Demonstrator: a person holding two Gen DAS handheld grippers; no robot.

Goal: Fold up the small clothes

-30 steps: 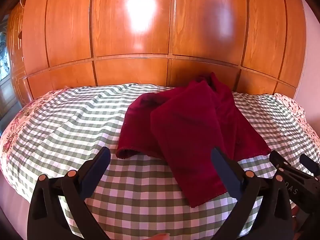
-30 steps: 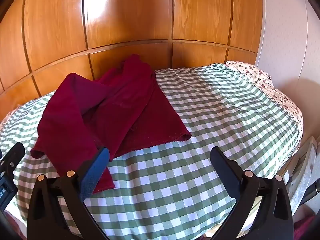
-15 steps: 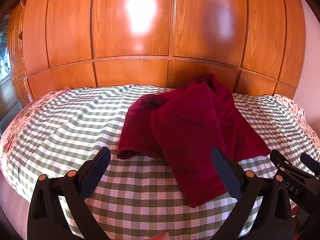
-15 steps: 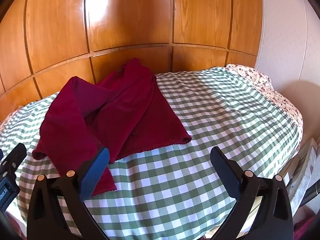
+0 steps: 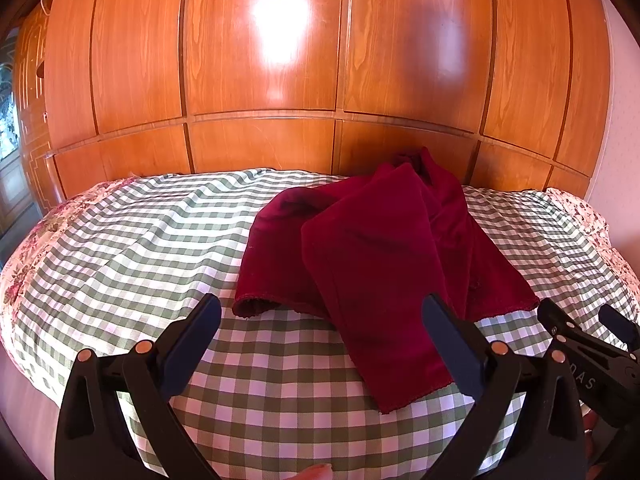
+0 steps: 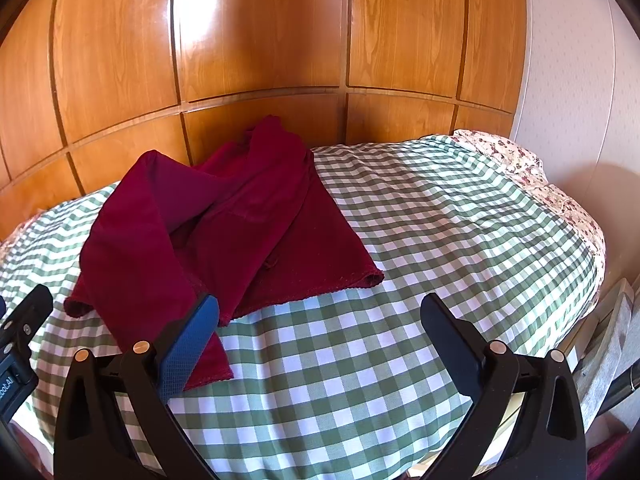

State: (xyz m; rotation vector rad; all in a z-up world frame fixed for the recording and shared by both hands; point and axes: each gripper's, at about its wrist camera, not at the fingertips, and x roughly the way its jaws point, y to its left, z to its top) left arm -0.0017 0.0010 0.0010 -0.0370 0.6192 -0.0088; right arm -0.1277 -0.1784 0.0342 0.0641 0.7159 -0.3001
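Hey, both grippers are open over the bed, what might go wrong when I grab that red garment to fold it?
The red garment lies crumpled in overlapping layers, so the left gripper may pinch several at once. The right gripper could also catch the loose checked bedspread beneath the hem.

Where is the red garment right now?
The red garment lies crumpled on the checked bedspread, near the wooden panelling, ahead of both views.

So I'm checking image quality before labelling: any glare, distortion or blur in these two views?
Left wrist view: a bright glare patch on the wooden panels, fisheye bowing their seams, dark corners; the red garment is sharp. Right wrist view: smaller glare top left, the same bowing, and sunlight on the checked bedspread; no blur to see.
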